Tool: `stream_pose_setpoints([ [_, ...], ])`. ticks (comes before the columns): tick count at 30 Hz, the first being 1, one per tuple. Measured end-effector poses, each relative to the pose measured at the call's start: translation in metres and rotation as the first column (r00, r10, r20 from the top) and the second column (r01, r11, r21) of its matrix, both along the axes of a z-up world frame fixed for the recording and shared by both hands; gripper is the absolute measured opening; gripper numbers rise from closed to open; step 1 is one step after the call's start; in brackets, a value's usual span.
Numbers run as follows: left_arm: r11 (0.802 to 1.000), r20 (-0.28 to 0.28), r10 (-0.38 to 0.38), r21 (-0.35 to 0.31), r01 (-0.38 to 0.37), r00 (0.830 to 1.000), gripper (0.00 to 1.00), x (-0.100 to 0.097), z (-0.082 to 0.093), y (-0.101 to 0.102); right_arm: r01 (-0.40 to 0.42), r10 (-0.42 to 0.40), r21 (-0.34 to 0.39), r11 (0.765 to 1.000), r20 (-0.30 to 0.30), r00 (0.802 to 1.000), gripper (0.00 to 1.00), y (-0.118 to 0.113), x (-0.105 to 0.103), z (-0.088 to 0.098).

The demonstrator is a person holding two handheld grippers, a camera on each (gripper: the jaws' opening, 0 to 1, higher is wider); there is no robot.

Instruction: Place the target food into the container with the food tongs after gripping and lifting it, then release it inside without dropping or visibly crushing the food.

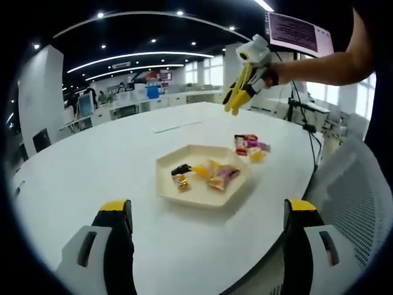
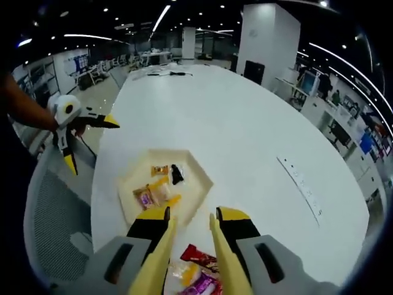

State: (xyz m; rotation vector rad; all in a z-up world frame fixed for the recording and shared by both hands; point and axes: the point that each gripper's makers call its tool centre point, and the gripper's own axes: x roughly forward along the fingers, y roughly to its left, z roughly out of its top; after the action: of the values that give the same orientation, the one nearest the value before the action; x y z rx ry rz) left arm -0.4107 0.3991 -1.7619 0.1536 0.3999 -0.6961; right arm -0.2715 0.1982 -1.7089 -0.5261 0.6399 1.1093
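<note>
Snacks [image 1: 209,174] lie in hexagonal tray [image 1: 184,195]; right gripper [image 2: 191,228] hovers above.

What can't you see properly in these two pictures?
- Loose snacks, right gripper view: partly behind the right gripper.
- Wrapper labels in the tray, both views: too small.
- Strip on the table, right gripper view: markings too small.
- Far desks: blurred.

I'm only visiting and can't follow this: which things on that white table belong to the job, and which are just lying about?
Job:
- cream hexagonal tray holding wrapped snacks
- loose pile of wrapped snacks beside it
- right yellow-jawed gripper
- left gripper

Lying about:
- flat white strip
- grey mesh chair
</note>
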Motion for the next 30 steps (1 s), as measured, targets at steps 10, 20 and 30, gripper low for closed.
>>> stream_pose_setpoints([
  [10, 1.0, -0.003, 0.001, 0.007, -0.001, 1.0, 0.99, 0.0, -0.001, 0.0, 0.05, -0.05, 0.007, 0.999, 0.006, 0.999, 0.29, -0.035, -0.005, 0.001],
  [20, 1.0, -0.009, -0.001, 0.014, 0.002, 1.0, 0.99, -0.001, -0.003, 0.0, 0.073, -0.073, -0.009, 0.997, -0.005, 0.997, 0.29, -0.067, -0.014, -0.006],
  [30, 1.0, -0.015, 0.0, 0.013, 0.0, 1.0, 0.98, -0.001, -0.004, 0.0, 0.104, -0.104, -0.001, 0.995, -0.02, 0.994, 0.29, -0.078, -0.017, -0.011],
])
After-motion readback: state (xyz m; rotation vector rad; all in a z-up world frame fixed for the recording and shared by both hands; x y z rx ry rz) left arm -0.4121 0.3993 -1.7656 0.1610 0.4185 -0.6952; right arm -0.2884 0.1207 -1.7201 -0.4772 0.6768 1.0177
